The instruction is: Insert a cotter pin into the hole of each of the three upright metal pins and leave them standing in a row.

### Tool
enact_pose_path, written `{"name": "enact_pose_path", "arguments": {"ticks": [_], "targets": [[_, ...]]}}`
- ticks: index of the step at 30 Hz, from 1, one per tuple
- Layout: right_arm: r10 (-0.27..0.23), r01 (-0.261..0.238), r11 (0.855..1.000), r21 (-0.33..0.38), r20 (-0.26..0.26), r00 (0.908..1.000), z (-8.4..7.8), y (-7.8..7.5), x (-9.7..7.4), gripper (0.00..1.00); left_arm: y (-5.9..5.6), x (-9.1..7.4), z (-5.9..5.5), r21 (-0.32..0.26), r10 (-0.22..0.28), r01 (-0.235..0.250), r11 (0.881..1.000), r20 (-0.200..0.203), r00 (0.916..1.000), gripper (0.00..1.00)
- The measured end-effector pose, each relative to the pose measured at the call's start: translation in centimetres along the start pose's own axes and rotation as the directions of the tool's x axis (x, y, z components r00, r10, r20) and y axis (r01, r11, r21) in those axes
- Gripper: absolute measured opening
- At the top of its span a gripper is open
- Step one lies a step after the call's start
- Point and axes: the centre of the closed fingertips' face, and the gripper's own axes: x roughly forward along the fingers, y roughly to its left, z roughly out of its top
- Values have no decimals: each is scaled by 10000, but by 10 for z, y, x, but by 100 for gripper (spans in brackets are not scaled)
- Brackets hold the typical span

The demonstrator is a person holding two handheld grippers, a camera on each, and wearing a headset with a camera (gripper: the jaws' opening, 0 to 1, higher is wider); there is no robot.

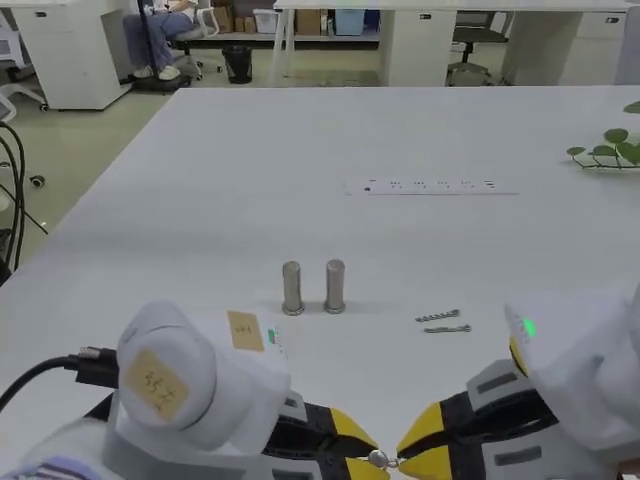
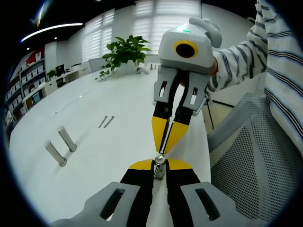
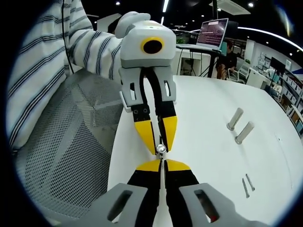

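Note:
Two upright metal pins (image 1: 292, 288) (image 1: 335, 286) stand side by side mid-table, seen again as pins (image 2: 56, 153) (image 2: 67, 138) and pins (image 3: 235, 118) (image 3: 245, 132). To their right lie two cotter pins (image 1: 441, 322) (image 2: 106, 121) (image 3: 247, 184). At the near edge my left gripper (image 1: 358, 452) (image 2: 160, 163) (image 3: 158, 139) is shut on the third metal pin (image 1: 378, 459) (image 2: 159, 166) (image 3: 161, 149). Facing it tip to tip, my right gripper (image 1: 408, 455) (image 2: 165, 142) (image 3: 162, 164) is shut on a thin cotter pin (image 2: 163, 139) that touches the pin's head.
A white power strip (image 1: 430, 186) lies farther back on the table (image 1: 200, 200), with a leafy plant (image 1: 610, 148) (image 2: 125, 49) at the far right edge. A mesh chair (image 2: 251, 151) (image 3: 71, 142) stands behind the near edge. A person sits far back left (image 1: 160, 30).

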Motion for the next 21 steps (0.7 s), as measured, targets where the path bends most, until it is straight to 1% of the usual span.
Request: {"name": "enact_pose_path", "arguments": {"ticks": [4,8,12,14,16,18,19,21], "targets": [[-24,24,10000,-21,-18,10000,0,1,1,0,1,0,0,-60,42,-42,10000,-8,10000,6],[-184,184,9998,82,44,9998,0,0,2,0,1,0,0,-138,69,-68,9999,18,10000,6],[-326,318,9989,334,233,9992,1,-1,1,0,2,0,0,-255,116,-115,9996,36,9999,6],[-462,440,9975,548,404,9981,2,-2,1,0,2,-1,1,-163,181,-180,9997,69,9998,6],[-505,466,9956,814,463,9976,0,-2,1,1,2,-2,2,-300,187,-183,9994,131,9997,6],[-610,555,9932,1022,514,9968,-2,-2,2,0,3,-6,2,-355,299,-294,9989,157,9994,11],[-641,571,9916,1161,581,9963,-3,-1,3,2,3,-8,2,-335,343,-337,9989,201,9992,17],[-739,617,9869,1493,777,9942,-3,-1,4,4,2,-13,5,-407,392,-375,9985,409,9984,24]]}}
